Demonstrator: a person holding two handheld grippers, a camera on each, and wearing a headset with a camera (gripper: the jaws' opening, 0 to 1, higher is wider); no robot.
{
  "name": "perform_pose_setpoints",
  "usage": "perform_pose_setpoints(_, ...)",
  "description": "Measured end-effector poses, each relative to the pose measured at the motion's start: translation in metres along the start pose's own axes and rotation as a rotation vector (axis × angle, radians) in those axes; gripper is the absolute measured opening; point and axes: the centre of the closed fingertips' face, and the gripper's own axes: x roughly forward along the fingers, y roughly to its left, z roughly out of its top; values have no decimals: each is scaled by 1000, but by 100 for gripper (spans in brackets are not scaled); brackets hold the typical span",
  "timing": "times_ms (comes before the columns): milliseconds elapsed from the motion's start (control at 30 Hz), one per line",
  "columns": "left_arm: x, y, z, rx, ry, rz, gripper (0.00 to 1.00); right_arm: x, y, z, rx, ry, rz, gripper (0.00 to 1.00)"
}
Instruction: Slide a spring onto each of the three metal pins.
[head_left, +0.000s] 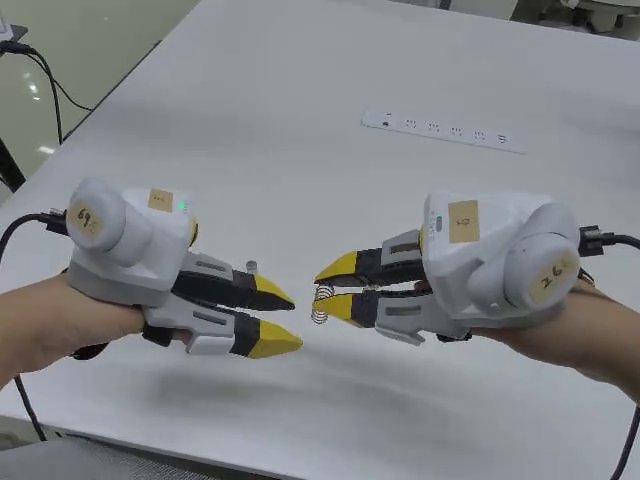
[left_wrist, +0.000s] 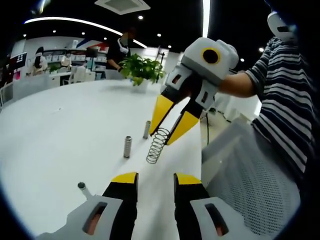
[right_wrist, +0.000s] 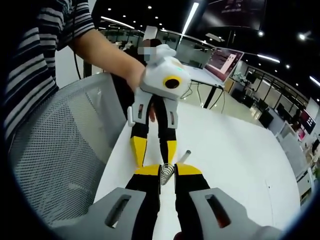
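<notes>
Nothing threaded yet, I'd judge: my right hand-held gripper (head_left: 322, 292) pinches a spring (left_wrist: 157, 145) just beside two bare metal pins (left_wrist: 127, 146), with my left hand-held gripper (left_wrist: 156, 178) spread and empty near those pins.

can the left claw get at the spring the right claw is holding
Probably yes. The left claw is open, empty and pointed at the spring, with nothing between them. The right claw pinches the spring's upper end, so only its lower coils hang free to grab.
</notes>
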Motion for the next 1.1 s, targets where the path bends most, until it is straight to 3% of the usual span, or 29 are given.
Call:
perform_pose_setpoints(267,-13,3,-8,-27,13,30,29,6,-3,-2,-2,3,-10,7)
perform_pose_setpoints(733,-43,21,-22,-82,-1,135,44,20,-5,-10,-44,22,-10,7)
perform_pose_setpoints(867,-49,27,-23,-90,-5,161,51,22,-6,-12,-40,23,-10,7)
perform_pose_setpoints(1000,-55,35,-26,-94,-6,213,68,24,-8,-13,-40,26,-14,7)
perform_pose_setpoints(1100,-59,38,-28,-97,-8,226,71,27,-9,-12,-35,21,-12,7)
